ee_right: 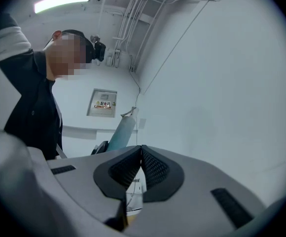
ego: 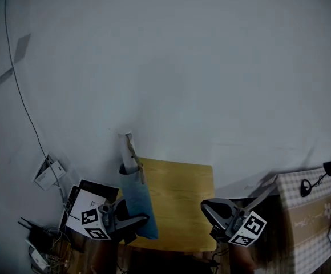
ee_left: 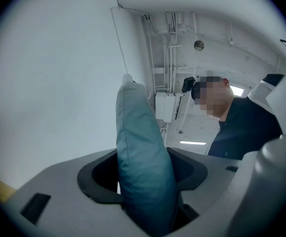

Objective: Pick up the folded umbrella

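The folded umbrella (ego: 137,201), in a blue-green sleeve, stands tilted up over the left side of the wooden table (ego: 180,204); its pale tip (ego: 129,147) points at the wall. My left gripper (ego: 134,221) is shut on its lower part. In the left gripper view the umbrella (ee_left: 143,157) fills the gap between the dark pads (ee_left: 96,181) and rises past them. My right gripper (ego: 206,210) hangs over the table's right front, apart from the umbrella, shut with nothing in it. In the right gripper view its pads (ee_right: 153,169) meet at the tips, and the umbrella (ee_right: 122,131) shows beyond.
A white wall fills most of the head view. A box with checked cloth (ego: 308,210) stands at the right. Papers (ego: 50,173) and cables (ego: 40,250) lie left of the table. A person in dark clothes (ee_left: 246,127) shows in both gripper views.
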Available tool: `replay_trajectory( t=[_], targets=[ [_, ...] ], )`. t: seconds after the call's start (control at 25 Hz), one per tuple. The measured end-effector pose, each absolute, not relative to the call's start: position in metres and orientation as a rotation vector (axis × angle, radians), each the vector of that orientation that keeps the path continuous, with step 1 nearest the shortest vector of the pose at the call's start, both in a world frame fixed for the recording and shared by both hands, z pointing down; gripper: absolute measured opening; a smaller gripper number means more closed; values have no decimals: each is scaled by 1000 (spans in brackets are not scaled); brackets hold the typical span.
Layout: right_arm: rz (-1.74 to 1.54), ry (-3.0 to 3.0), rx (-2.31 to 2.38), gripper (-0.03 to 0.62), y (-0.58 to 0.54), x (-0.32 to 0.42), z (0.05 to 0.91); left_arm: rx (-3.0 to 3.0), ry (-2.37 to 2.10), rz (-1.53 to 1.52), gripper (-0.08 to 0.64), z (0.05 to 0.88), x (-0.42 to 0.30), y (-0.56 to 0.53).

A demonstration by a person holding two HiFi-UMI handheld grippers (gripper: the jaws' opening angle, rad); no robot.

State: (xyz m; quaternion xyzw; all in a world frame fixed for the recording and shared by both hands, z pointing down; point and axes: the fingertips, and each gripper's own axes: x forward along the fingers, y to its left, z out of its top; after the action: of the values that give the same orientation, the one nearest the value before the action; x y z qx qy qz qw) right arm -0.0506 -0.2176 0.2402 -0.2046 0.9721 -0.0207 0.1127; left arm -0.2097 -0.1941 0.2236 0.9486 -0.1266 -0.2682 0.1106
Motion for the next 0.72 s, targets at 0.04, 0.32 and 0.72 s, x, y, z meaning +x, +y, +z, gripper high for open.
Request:
replay_trajectory(
  t=[0.04, 0.32, 0.72],
  targets=[
    [-44, 2858, -577, 18, -214, -51, 237, 2796, -378, -773, 284, 222, -206, -187],
    [39, 2814, -425, 18, -161, -20, 207, 2814, -337, -820, 285, 198, -175, -125],
    [-76, 2873, -273, 18, -45, 56, 252, 2731, -258, -855, 288, 213, -89, -17]
  ],
)
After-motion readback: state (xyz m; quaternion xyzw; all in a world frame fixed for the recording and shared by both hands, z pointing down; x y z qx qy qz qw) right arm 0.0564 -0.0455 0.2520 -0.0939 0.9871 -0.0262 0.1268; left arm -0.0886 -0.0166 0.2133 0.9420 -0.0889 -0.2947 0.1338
